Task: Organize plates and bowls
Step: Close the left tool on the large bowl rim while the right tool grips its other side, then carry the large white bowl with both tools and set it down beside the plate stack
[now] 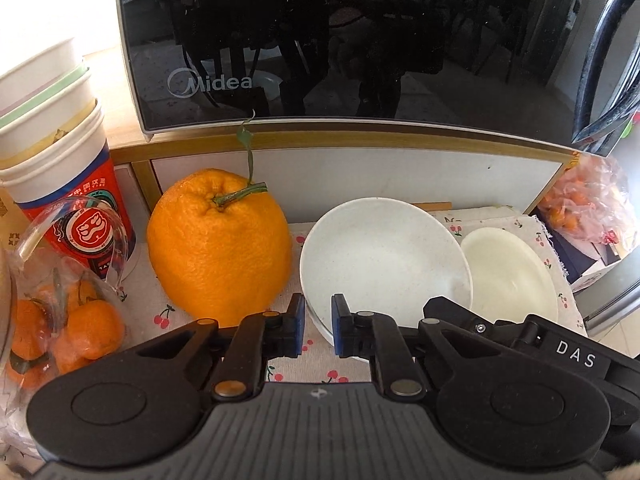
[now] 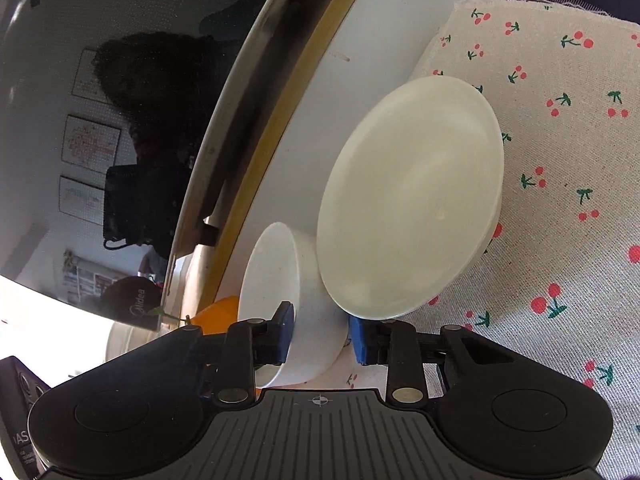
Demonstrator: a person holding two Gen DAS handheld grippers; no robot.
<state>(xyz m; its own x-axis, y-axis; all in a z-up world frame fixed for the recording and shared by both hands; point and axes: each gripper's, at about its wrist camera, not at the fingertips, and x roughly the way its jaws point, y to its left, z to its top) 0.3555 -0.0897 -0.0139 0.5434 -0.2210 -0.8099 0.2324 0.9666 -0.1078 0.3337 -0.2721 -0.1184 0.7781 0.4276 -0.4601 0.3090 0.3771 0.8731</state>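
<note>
A white speckled bowl (image 1: 380,256) sits on the cherry-print cloth (image 1: 532,236), with a cream plate (image 1: 508,272) leaning against its right side. My left gripper (image 1: 318,326) is open, its blue pads on either side of the bowl's near-left rim, not closed on it. In the right wrist view my right gripper (image 2: 322,336) is open, its pads straddling the white bowl's (image 2: 296,300) wall; the cream plate (image 2: 412,204) rests tilted just beyond. The right gripper's body (image 1: 520,344) shows in the left wrist view.
A large orange (image 1: 218,246) stands left of the bowl. Stacked paper cups (image 1: 60,152) and a bag of small oranges (image 1: 60,320) are at the far left. A Midea microwave (image 1: 340,40) sits on a shelf behind. Another bag of oranges (image 1: 580,200) lies at the right.
</note>
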